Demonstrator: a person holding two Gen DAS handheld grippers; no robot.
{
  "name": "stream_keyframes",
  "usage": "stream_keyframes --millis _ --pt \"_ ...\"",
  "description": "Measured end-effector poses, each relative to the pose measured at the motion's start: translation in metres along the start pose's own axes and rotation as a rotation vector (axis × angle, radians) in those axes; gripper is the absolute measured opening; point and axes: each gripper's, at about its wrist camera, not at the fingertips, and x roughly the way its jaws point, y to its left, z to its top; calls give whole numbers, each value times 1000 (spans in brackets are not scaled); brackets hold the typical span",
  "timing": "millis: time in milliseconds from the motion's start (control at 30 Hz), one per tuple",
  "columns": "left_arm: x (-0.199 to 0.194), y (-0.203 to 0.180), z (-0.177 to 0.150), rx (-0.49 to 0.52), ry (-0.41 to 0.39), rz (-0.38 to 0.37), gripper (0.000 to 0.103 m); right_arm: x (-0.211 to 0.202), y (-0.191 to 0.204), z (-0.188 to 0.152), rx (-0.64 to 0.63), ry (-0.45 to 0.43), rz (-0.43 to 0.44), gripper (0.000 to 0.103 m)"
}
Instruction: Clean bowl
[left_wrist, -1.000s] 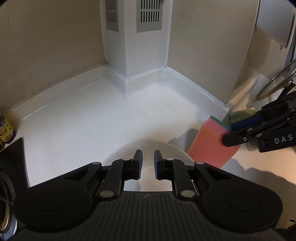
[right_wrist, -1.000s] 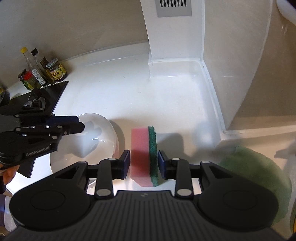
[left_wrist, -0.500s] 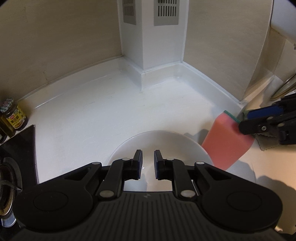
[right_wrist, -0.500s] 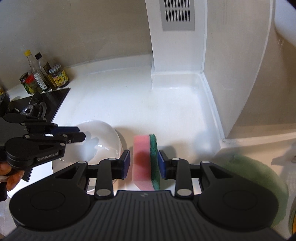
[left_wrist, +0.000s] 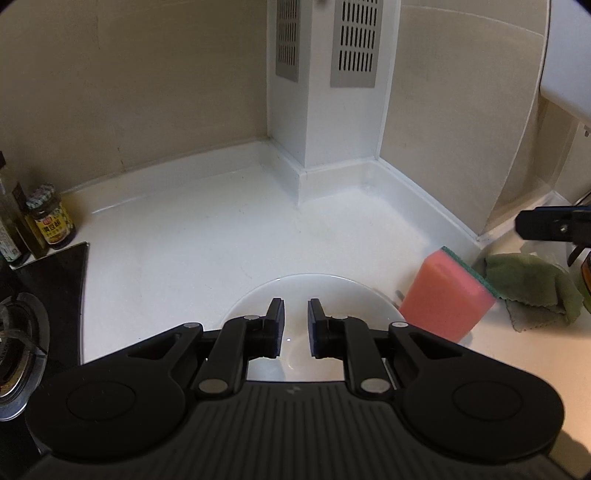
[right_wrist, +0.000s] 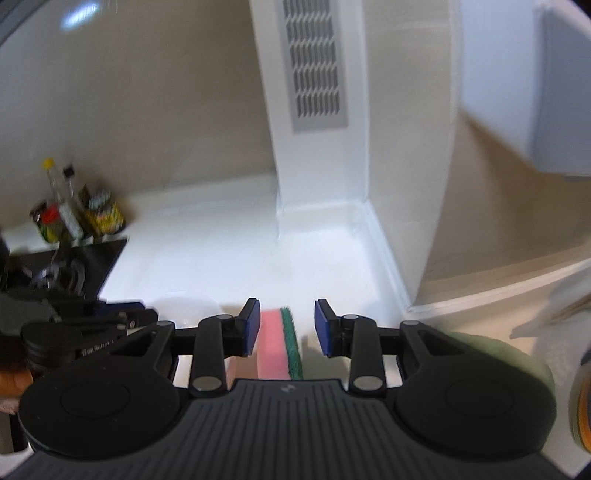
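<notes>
Bowl (left_wrist: 314, 295), white and round, sits on the white counter (left_wrist: 207, 243) right under the left gripper (left_wrist: 296, 325), whose fingers are a little apart with nothing between them. At 3 o'clock of the bowl a pink sponge (left_wrist: 447, 295) stands on its edge, just beside the rim. The right gripper (right_wrist: 287, 326) is spread wide around the sponge without touching it. Counter toward 12 o'clock runs free to the wall. The left gripper's side reads "GenRobot", blurry. Only the left view shows the green cloth (left_wrist: 532, 288) clearly and the yellow jar (left_wrist: 50, 218) label.
</notes>
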Motion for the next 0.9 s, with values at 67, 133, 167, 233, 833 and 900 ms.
stream_keyframes --millis 67,133,167,233,833,900 --pt "-6 2 -3 -26 -12 10 19 -10 0 -4 8 -24 -13 28" --pt "-12 4 -6 -54 -23 29 19 -18 0 -9 5 -27 -28 28" --pt "-15 5 -7 -75 -25 35 19 -21 0 -12 4 -24 -36 28" --pt "-21 7 -10 -113 -29 48 19 -29 0 -21 0 -14 -50 28" --pt "-63 -17 -59 -158 12 150 18 -49 -3 -75 -100 13 1 28" --pt "-68 -21 -66 -170 17 166 18 -49 0 -80 -124 14 7 28"
